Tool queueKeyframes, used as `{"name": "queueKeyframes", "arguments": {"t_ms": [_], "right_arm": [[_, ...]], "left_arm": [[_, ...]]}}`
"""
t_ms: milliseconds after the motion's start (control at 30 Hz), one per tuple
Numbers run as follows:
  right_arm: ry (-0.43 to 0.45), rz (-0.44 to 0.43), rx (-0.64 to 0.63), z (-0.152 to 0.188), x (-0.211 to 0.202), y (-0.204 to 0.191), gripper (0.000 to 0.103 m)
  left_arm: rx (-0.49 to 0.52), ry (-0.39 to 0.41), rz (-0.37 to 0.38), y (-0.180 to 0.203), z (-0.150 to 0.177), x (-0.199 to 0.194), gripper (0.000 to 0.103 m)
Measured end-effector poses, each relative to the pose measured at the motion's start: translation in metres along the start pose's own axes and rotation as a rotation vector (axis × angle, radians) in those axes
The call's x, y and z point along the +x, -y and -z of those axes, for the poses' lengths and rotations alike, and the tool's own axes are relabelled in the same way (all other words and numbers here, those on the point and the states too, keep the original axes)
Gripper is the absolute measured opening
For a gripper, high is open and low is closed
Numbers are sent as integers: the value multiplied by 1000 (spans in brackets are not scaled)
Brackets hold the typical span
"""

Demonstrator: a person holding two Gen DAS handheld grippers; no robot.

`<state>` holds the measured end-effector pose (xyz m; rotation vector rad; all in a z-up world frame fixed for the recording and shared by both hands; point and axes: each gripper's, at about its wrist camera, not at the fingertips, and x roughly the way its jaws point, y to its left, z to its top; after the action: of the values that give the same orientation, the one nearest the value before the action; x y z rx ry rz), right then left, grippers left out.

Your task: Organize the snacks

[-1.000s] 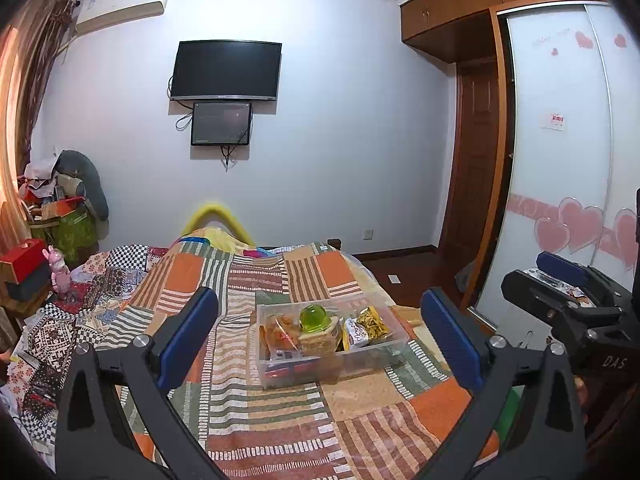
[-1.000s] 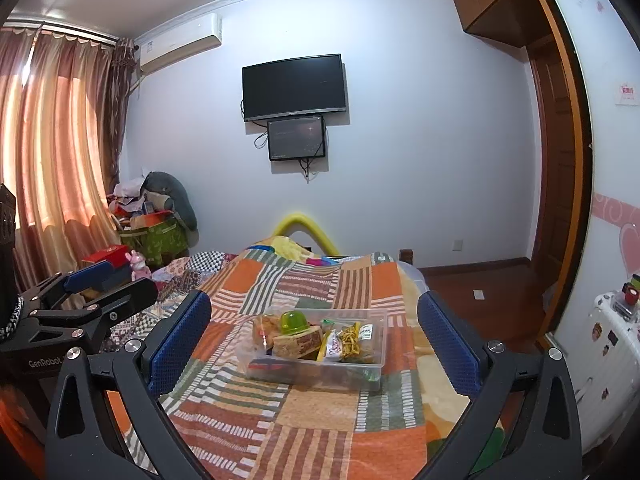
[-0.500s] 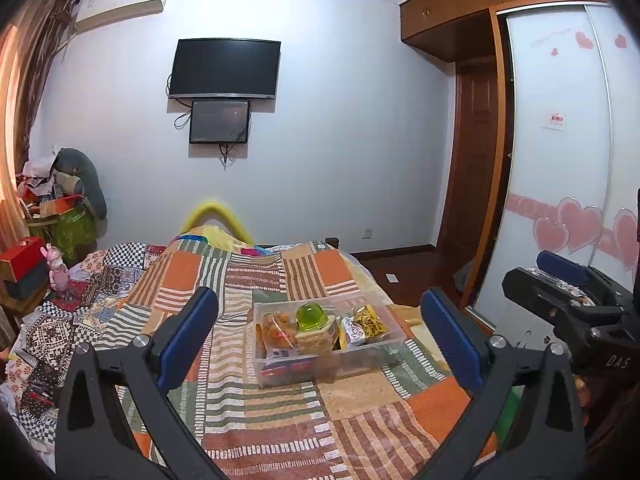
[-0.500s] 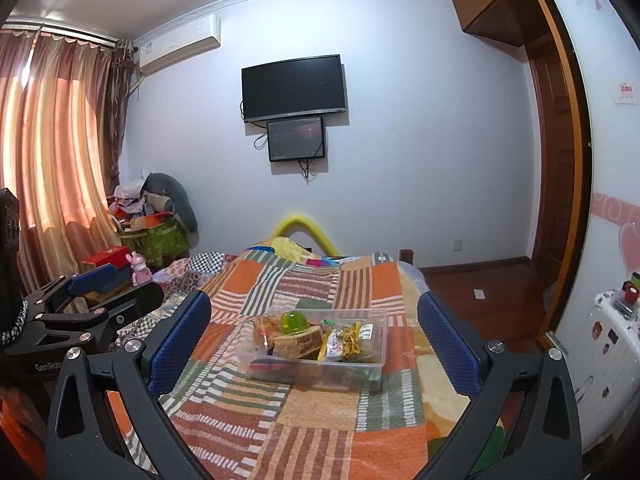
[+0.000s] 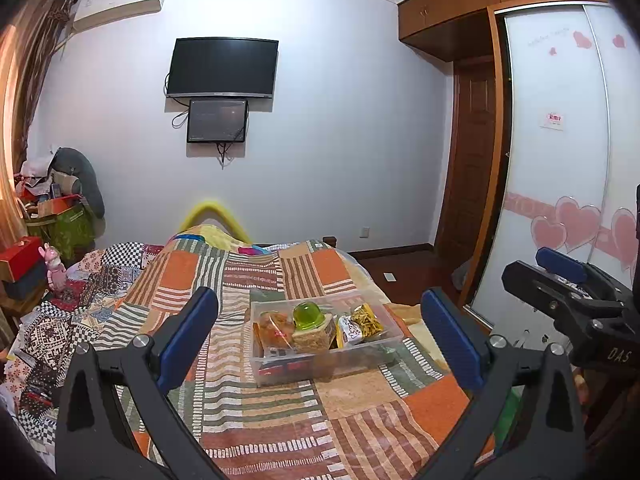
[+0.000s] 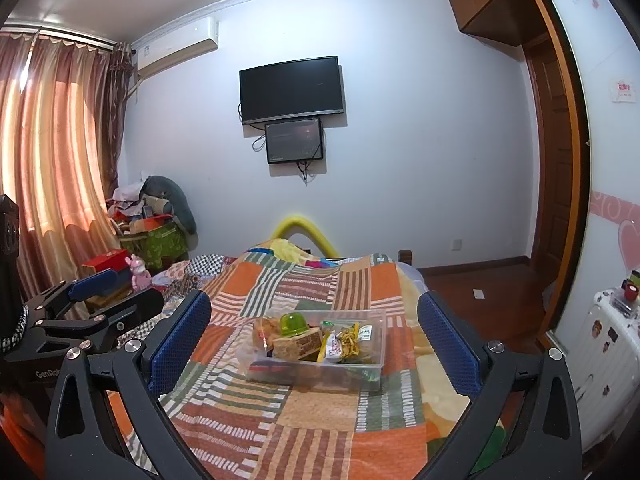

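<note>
I hold my left gripper (image 5: 320, 344) and right gripper (image 6: 314, 344) spread wide, empty, near the bed's foot. The snacks (image 5: 316, 326) sit together inside the clear bin (image 5: 328, 368) on the quilt (image 5: 248, 408) ahead: sorted already, or awaiting sorting; I can't tell.

The left black two-finger gripper with blue padded fingers (image 5: 320, 336) fills the lower frame, jaws spread wide and empty. The right black gripper with blue mesh pads (image 6: 314, 338) does likewise, each visible at the other's frame edge.
</note>
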<state>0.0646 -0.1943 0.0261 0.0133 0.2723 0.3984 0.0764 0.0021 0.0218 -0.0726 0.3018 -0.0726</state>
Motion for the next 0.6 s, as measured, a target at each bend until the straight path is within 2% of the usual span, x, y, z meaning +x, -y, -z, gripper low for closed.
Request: {"name": "queueKeyframes", "arguments": {"t_ms": [600], "right_arm": [[-6,0,-9,0,0,-4,103]], "left_arm": [[1,7,-3,0,2,0,103]]}}
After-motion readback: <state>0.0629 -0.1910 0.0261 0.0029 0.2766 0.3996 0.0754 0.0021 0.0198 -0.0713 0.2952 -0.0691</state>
